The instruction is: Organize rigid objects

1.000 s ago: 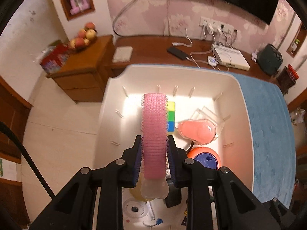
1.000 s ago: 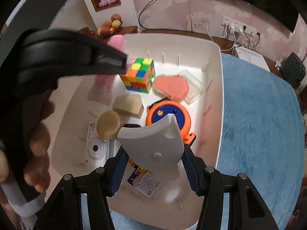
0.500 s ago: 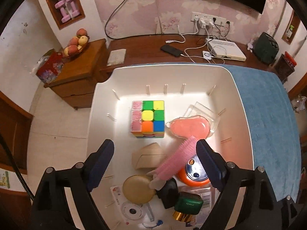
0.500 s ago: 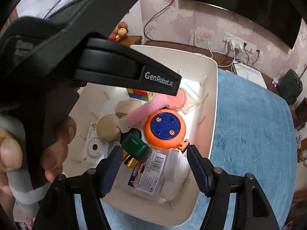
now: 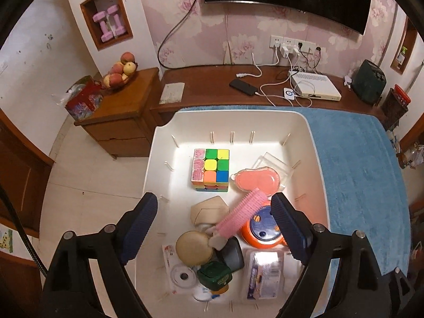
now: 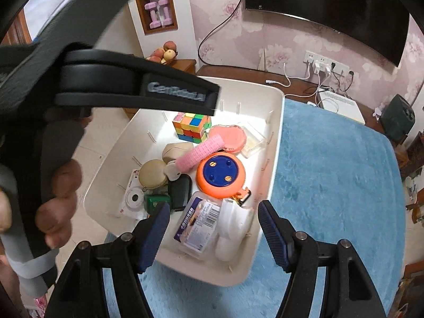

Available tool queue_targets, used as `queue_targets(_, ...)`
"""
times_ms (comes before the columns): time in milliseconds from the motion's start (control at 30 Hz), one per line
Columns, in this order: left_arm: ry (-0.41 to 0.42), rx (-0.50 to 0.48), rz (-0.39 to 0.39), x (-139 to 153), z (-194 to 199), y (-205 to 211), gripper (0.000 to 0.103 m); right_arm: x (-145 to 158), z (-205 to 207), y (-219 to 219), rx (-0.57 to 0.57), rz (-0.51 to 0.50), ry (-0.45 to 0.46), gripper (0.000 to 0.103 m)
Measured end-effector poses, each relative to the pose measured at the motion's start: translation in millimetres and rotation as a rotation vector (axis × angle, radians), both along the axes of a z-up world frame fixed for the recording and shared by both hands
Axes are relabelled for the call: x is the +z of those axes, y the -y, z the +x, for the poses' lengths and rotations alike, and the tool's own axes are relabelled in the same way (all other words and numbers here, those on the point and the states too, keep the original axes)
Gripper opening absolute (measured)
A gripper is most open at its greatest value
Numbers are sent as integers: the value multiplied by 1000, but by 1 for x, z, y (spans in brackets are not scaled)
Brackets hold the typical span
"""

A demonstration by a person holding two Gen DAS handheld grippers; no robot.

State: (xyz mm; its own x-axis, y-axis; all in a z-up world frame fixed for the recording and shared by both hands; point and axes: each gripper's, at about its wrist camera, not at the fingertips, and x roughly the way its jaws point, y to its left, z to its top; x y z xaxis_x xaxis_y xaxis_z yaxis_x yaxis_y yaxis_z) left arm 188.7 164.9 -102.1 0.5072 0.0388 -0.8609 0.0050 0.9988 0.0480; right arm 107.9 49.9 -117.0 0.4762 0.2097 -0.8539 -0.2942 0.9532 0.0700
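A white bin (image 5: 312,143) sits on a blue cloth and holds several rigid objects. A pink hair roller (image 5: 238,217) (image 6: 201,152) lies slanted across a beige wooden block (image 5: 209,210) and an orange reel with a blue top (image 5: 262,232) (image 6: 221,172). My left gripper (image 5: 213,201) hangs open above them with nothing between its fingers. A white curved piece (image 6: 233,222) lies in the bin's near right corner beside a labelled packet (image 6: 198,220). Above that corner my right gripper (image 6: 213,206) is open and holds nothing. A colour cube (image 5: 210,169) stands at the back.
The bin also holds a pink case (image 5: 255,180), a round beige disc (image 5: 193,247), a green-capped bottle (image 5: 214,275) and a white camera (image 6: 132,198). A person's hand (image 6: 61,182) grips the other tool at the left of the right wrist view. The blue cloth (image 6: 331,185) spreads to the right.
The left gripper opened and the pink roller dropped onto the objects in the bin. The right gripper let go of the white curved piece. Both grippers have drawn up and back.
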Motion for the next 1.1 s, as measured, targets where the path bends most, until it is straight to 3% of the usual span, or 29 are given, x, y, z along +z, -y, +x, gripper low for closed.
queue_targets(567, 63, 57, -33, 83, -113, 64, 89, 87, -73, 126, -113, -26, 67, 70)
queue_targets(667, 85, 53, -34, 97, -135, 79, 89, 102, -84, 150, -159, -9, 57, 79)
queue_targets(900, 72, 40, -96, 116, -169, 109, 89, 130, -105, 197, -264, 15, 47, 80)
queue_targets(1100, 86, 26, -88, 126, -190, 132, 89, 145, -129, 214, -304, -22, 119, 80)
